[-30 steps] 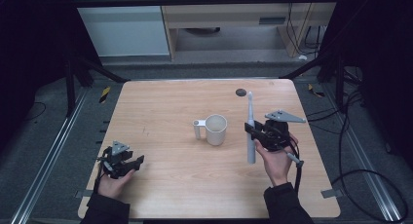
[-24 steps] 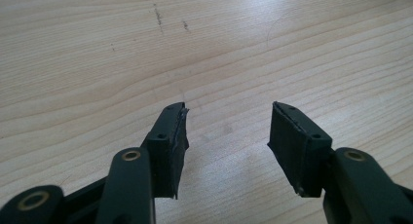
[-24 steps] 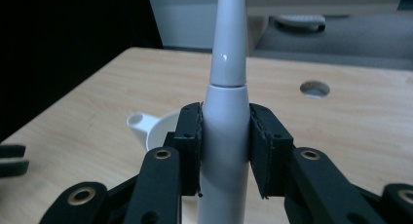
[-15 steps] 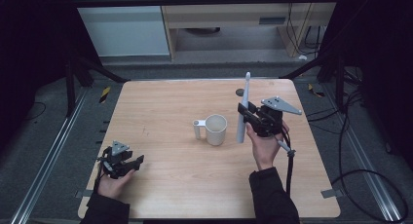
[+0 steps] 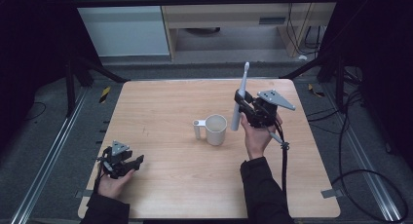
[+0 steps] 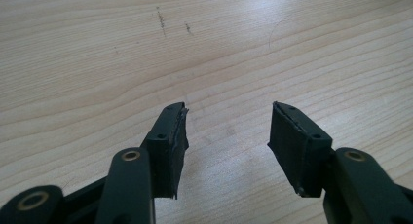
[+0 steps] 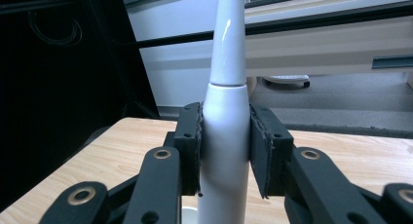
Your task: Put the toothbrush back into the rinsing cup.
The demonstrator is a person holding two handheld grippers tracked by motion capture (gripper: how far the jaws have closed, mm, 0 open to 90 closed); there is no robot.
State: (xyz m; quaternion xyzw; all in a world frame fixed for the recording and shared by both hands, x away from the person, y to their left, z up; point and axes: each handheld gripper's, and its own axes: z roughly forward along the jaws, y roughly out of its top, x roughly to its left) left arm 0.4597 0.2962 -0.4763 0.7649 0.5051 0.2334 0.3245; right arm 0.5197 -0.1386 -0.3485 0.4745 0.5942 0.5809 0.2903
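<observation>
Two grippers over a desk, one holding a toothbrush beside a cup.

One white toothbrush (image 5: 240,97) stands nearly upright, clamped around its thick handle by the right gripper (image 5: 243,107), whose pads press on both sides of the handle in the right gripper view (image 7: 224,131); the brush head points up and away from the person, and the lower end hangs just right of the cup (image 5: 215,129), lifted off the desk (image 5: 160,107). The cup is white, sits upright near the middle of the desk, and has its handle turned left. Well to the left of the cup and nearer the person, the left gripper (image 5: 134,161) rests low over the wood with its jaws spread wide and nothing between them, as the left gripper view (image 6: 226,136) shows.
</observation>
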